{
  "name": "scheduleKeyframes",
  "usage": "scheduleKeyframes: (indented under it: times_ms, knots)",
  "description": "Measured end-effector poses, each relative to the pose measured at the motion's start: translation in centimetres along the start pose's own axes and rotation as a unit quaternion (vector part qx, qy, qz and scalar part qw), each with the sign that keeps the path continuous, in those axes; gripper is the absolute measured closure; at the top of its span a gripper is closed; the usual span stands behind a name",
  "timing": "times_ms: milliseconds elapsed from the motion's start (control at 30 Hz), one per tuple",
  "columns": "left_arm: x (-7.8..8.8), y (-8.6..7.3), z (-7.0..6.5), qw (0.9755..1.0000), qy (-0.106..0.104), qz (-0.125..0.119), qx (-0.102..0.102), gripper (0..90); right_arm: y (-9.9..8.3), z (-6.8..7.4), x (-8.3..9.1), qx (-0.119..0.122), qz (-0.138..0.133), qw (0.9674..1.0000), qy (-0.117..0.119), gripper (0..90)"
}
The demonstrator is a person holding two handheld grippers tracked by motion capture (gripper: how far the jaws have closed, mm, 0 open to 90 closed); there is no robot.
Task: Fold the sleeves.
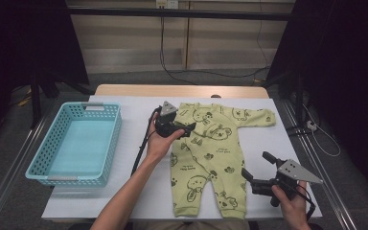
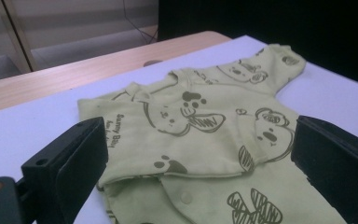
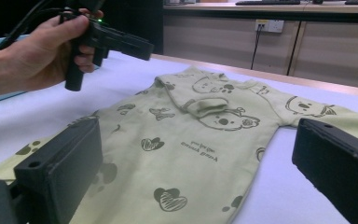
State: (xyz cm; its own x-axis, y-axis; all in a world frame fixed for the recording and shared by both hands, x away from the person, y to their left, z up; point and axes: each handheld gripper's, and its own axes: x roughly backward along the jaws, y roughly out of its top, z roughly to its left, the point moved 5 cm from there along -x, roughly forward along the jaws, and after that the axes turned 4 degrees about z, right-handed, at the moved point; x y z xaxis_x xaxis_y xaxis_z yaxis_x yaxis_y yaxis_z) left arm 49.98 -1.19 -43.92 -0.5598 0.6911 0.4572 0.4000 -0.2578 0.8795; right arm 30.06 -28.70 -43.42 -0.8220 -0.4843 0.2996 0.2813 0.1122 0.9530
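Note:
A light green baby romper (image 1: 211,153) printed with bears and hearts lies flat on the white table cover (image 1: 134,191). One sleeve (image 3: 205,105) is folded in over its chest; the other sleeve (image 1: 261,117) stretches out to the right. My left gripper (image 1: 190,129) hovers at the romper's left edge by the chest, jaws open and empty, looking across the folded cloth (image 2: 191,140). The right gripper (image 1: 258,164) is held just right of the romper's leg, jaws open, nothing between them. It faces the romper (image 3: 182,149) and the left gripper (image 3: 142,47) farther off.
A turquoise plastic basket (image 1: 38,163), empty, stands at the table's left. The wooden table edge (image 1: 182,90) runs along the back. Cables trail from both grippers. Bare white cover lies between basket and romper and along the right edge.

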Motion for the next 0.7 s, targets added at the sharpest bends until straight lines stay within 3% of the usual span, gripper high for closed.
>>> scheduleKeyframes:
  times_ms: [133, 300, 333, 400, 467, 500, 633, 700]
  knots:
    - [1.6, -0.1, 0.4, 0.9999, -0.004, -0.012, -0.003, 3.2, 0.4, -0.4, 0.0, 0.001, -0.003, 1.0, -0.005, 1.4]
    - [3.6, 0.0, 0.8, 0.9994, 0.009, -0.034, 0.008, 3.2, 0.9, -1.4, 0.1, -0.012, -0.002, 0.9999, -0.009, 1.6]
    - [4.0, -0.1, 0.8, 0.9993, -0.002, -0.037, 0.01, 3.1, 1.0, -1.6, 0.1, -0.01, 0.0, 0.9999, -0.013, 1.7]
    - [4.8, -0.2, 0.9, 0.9989, 0.002, -0.045, 0.006, 3.2, 1.2, -1.9, 0.1, -0.009, -0.001, 0.9998, -0.019, 1.7]
    - [5.8, -0.5, 1.0, 0.9984, 0.019, -0.053, 0.001, 3.3, 1.4, -2.4, 0.0, -0.005, -0.001, 0.9998, -0.021, 1.9]
    - [6.1, -0.5, 1.0, 0.9981, 0.02, -0.058, 0.007, 3.3, 1.5, -2.7, -0.1, -0.003, 0.001, 0.9997, -0.023, 1.9]
    - [7.3, -1.4, 1.1, 0.9979, 0.032, -0.057, -0.007, 3.3, 1.7, -3.6, -0.6, -0.008, 0.003, 0.9996, -0.028, 1.9]
    - [7.8, -1.8, 0.9, 0.9973, 0.042, -0.061, -0.003, 3.3, 1.8, -4.2, -0.9, -0.009, 0.006, 0.9995, -0.031, 1.7]
